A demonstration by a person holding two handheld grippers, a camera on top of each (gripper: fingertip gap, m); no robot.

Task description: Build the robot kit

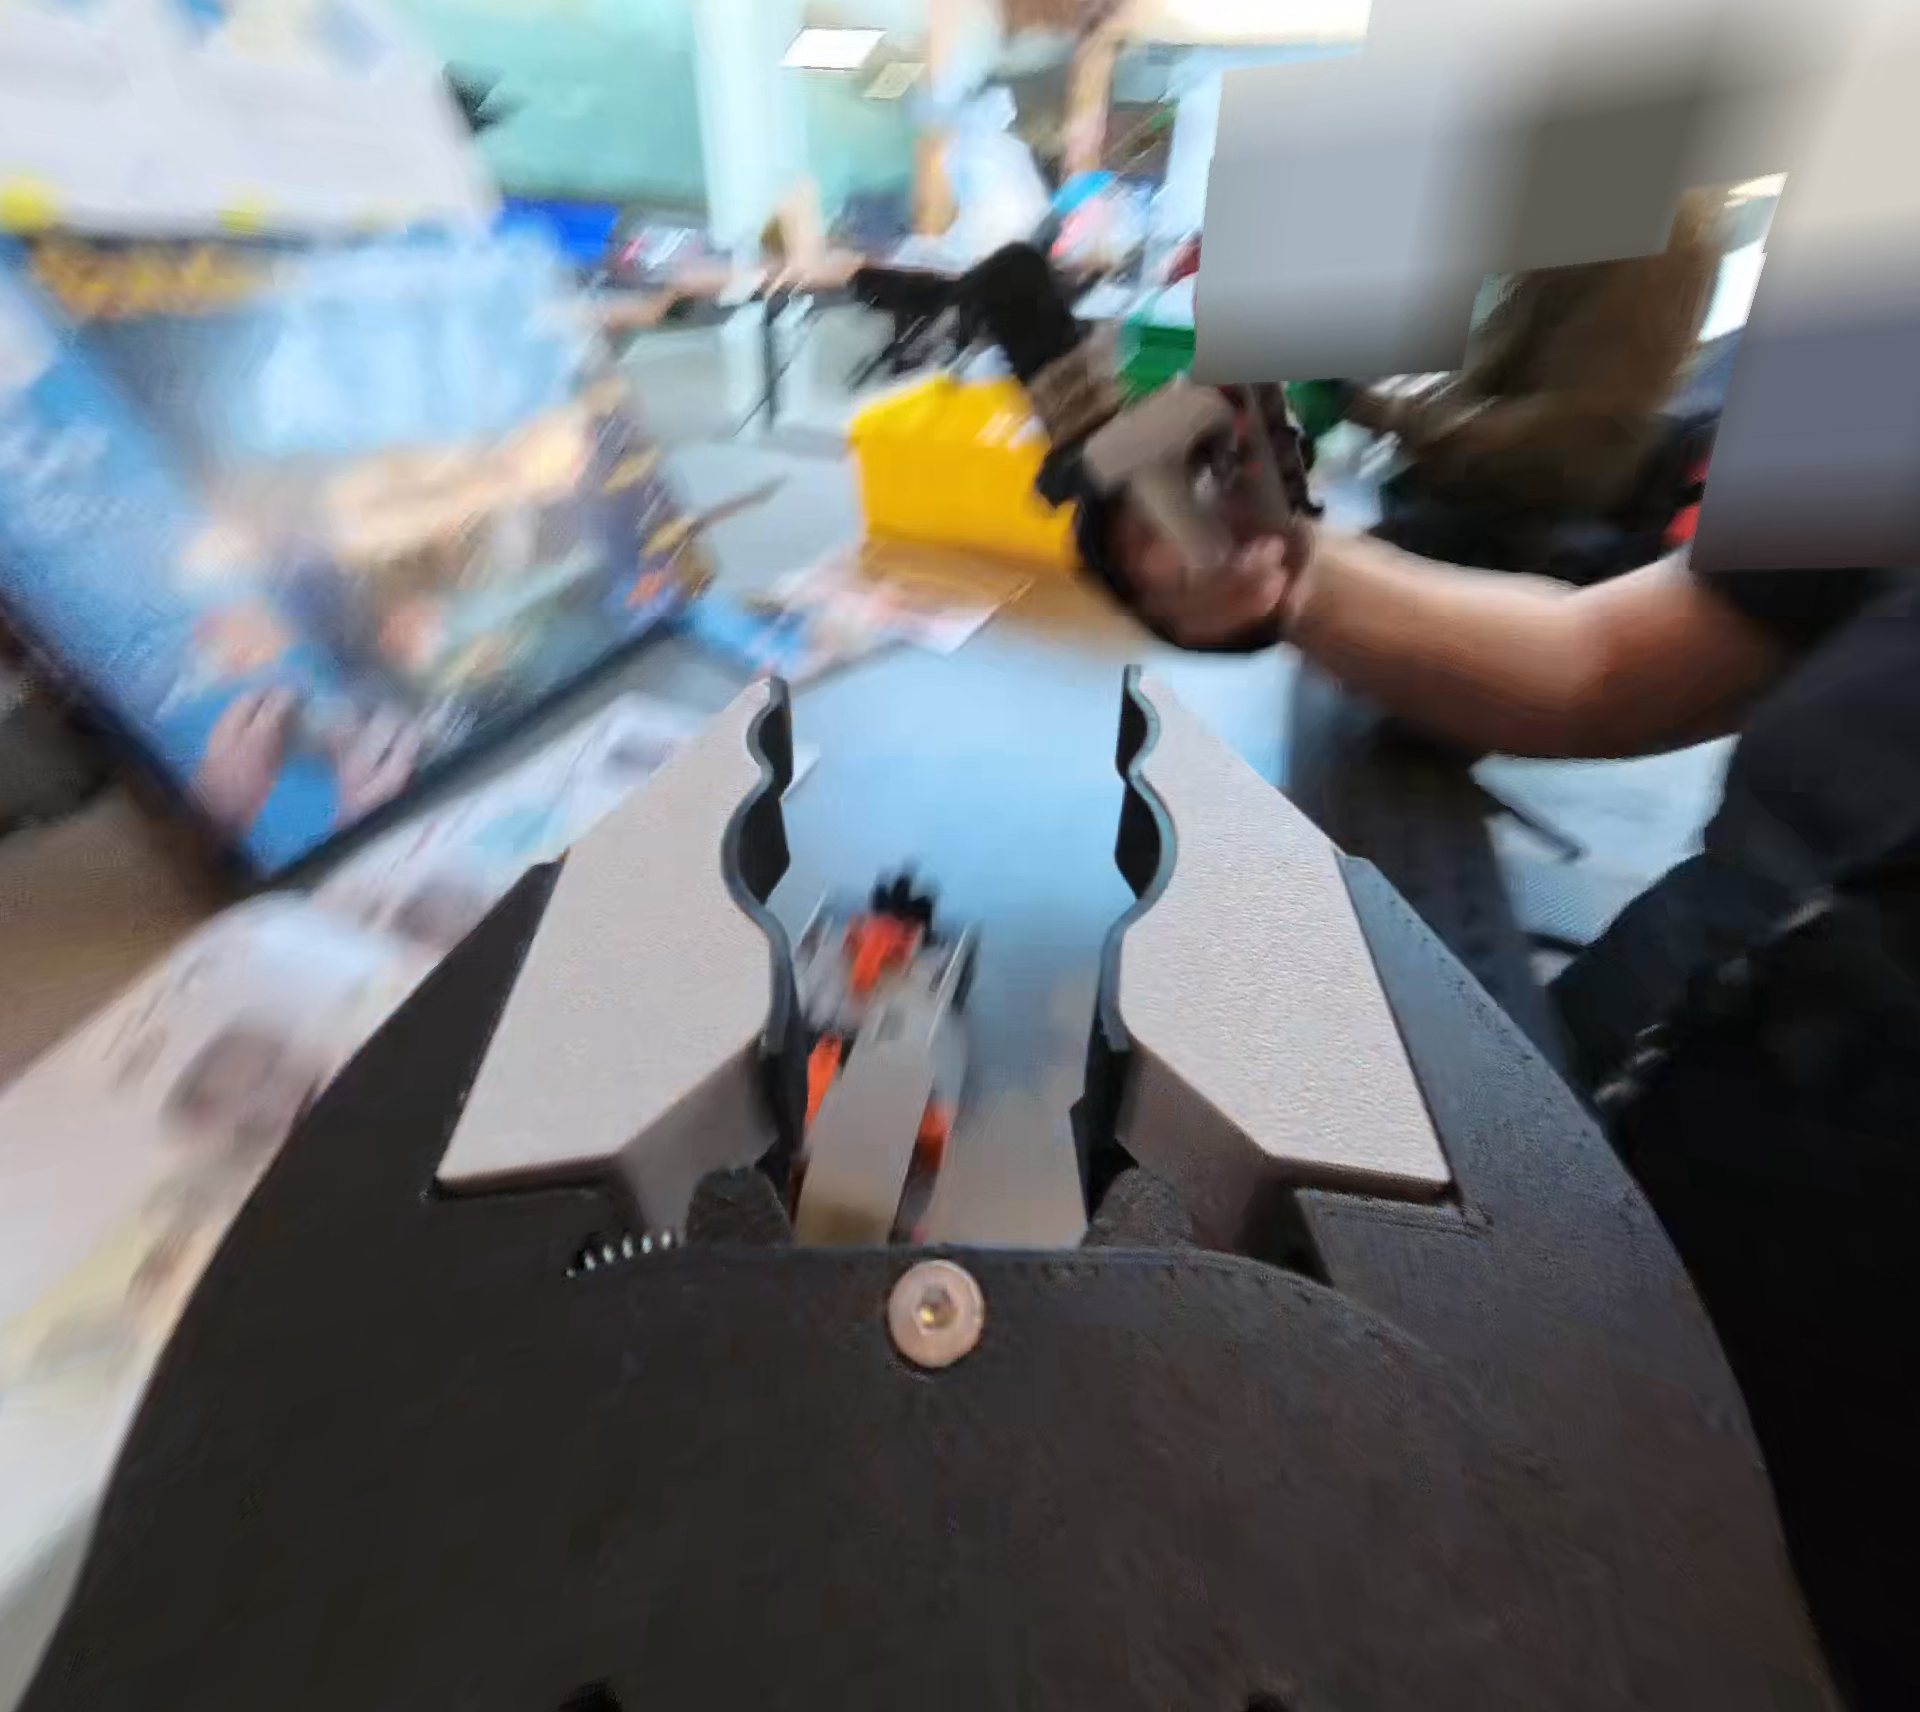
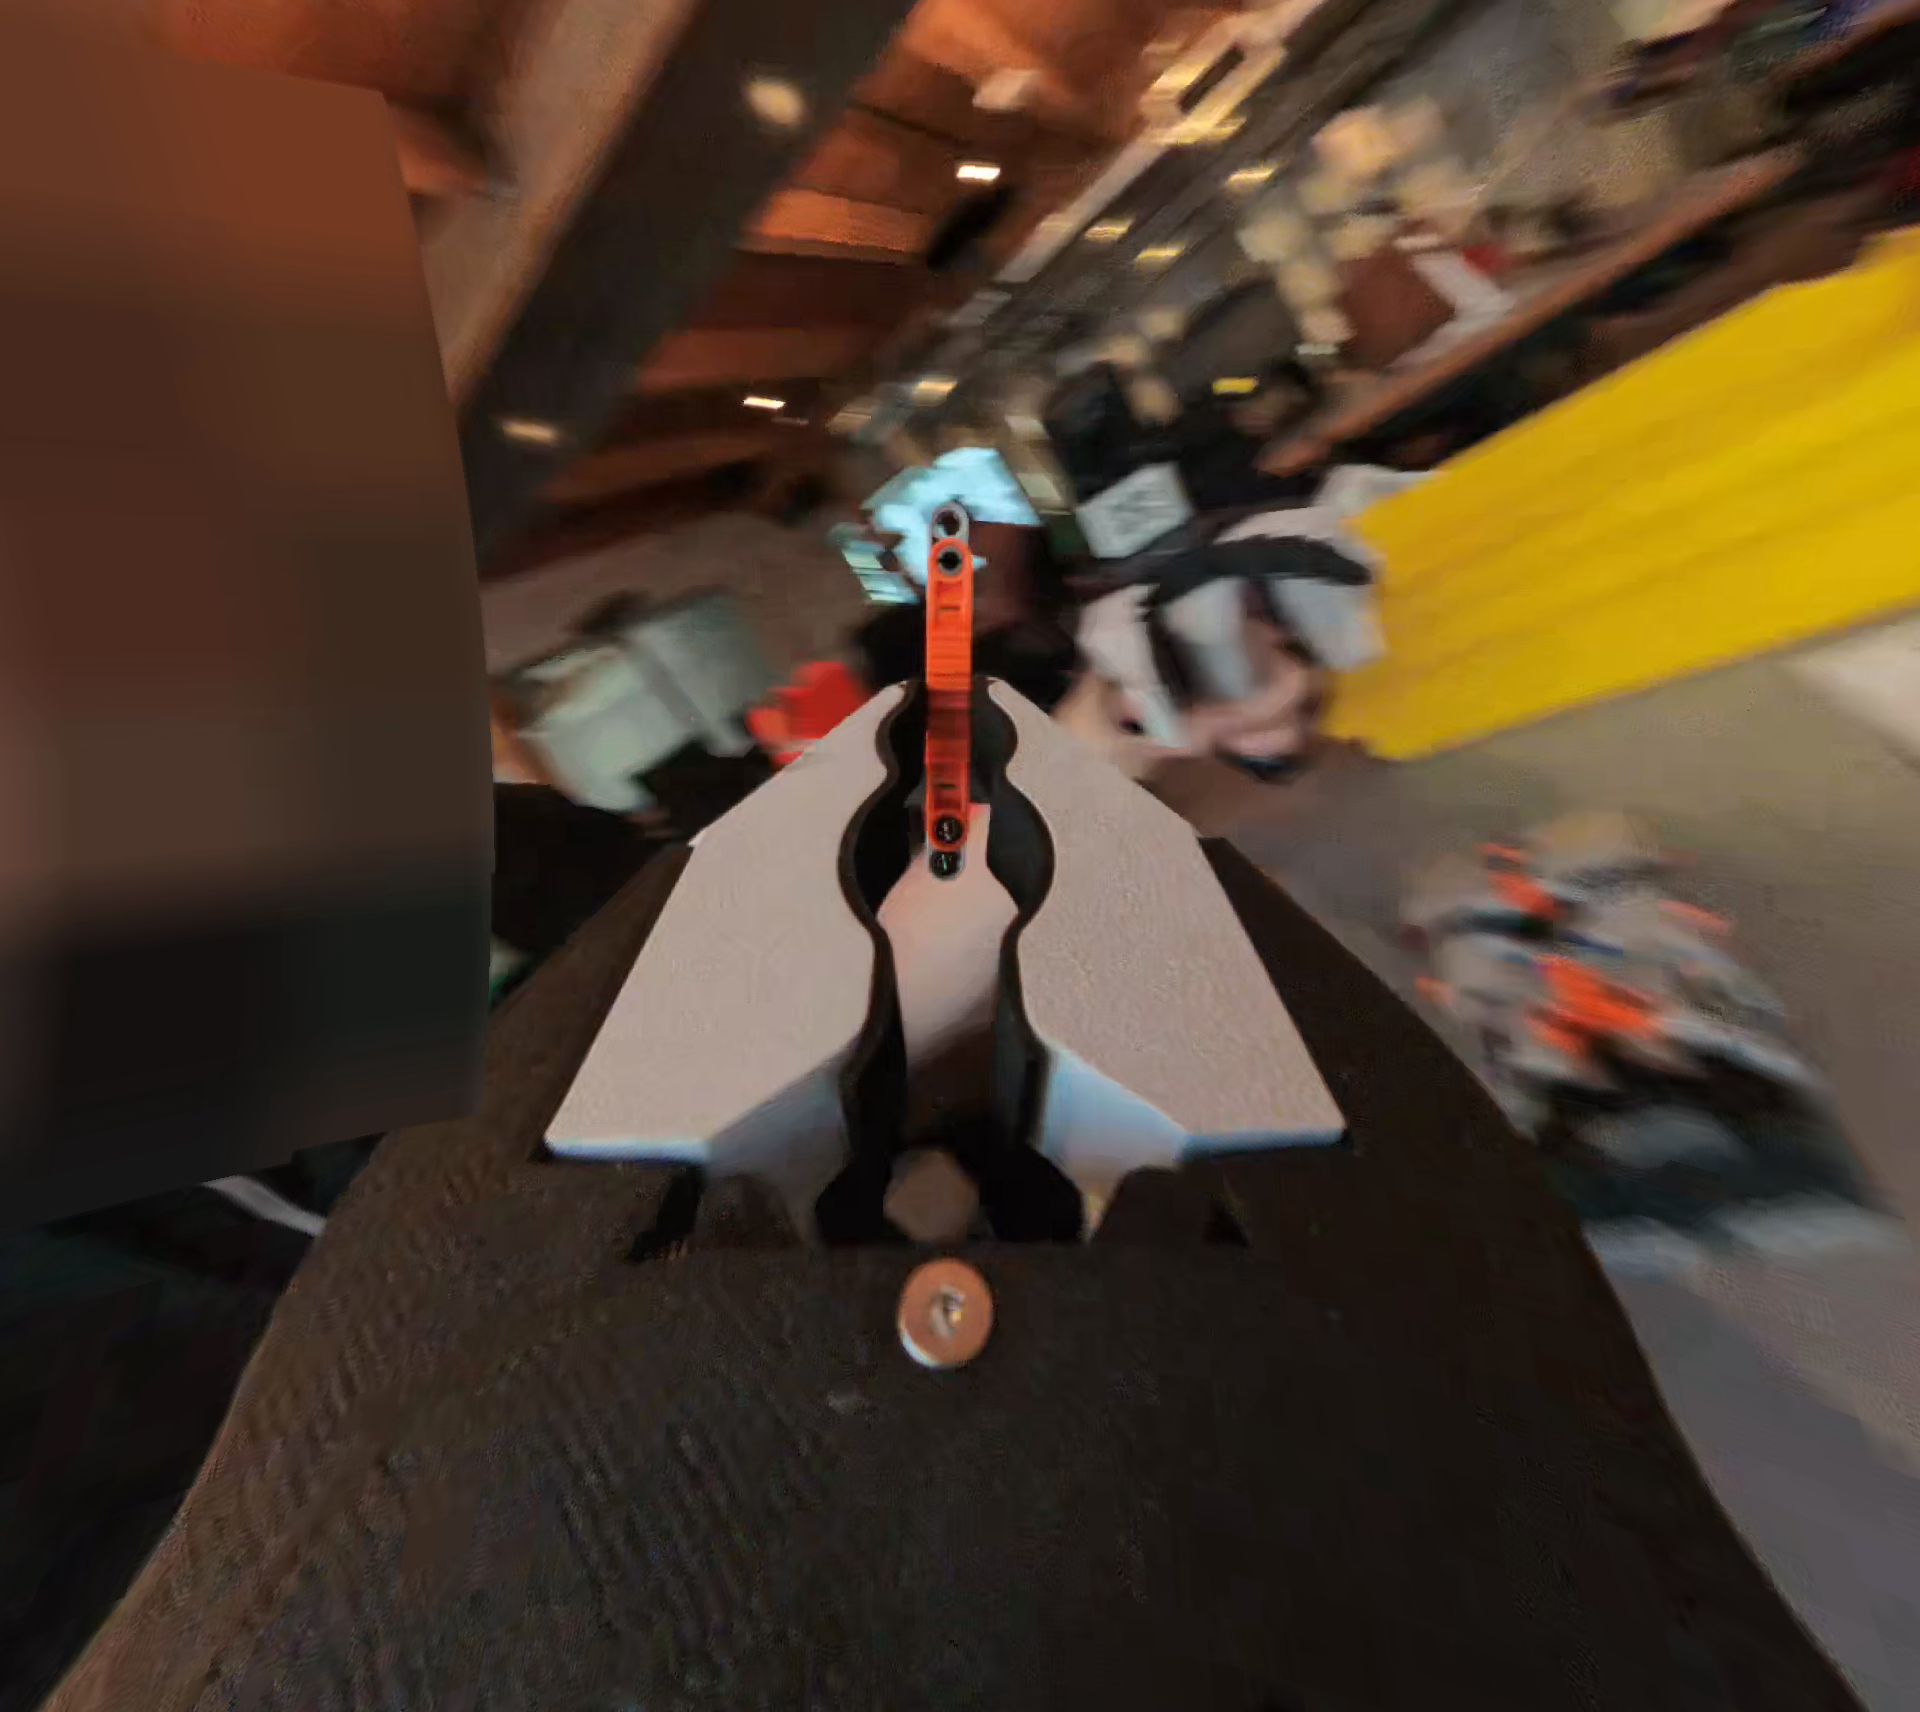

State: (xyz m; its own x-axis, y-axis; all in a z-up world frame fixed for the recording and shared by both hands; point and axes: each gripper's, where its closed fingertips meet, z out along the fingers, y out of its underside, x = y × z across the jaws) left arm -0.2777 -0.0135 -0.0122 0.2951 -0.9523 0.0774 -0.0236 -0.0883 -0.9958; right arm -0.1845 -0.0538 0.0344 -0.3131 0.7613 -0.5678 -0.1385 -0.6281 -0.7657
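The left claw has pale beige fingers with dark wavy inner edges, set in a black textured body. A blurred orange, black and grey model shows between them. To the far left stands a large blue box with orange-yellow patches; farther off sits a bright yellow bin.

The right claw wears the same beige and black and grips a thin orange strip with grey ends. At the right runs a yellow bin, and near it lies a blurred orange, white and blue heap on the grey counter.
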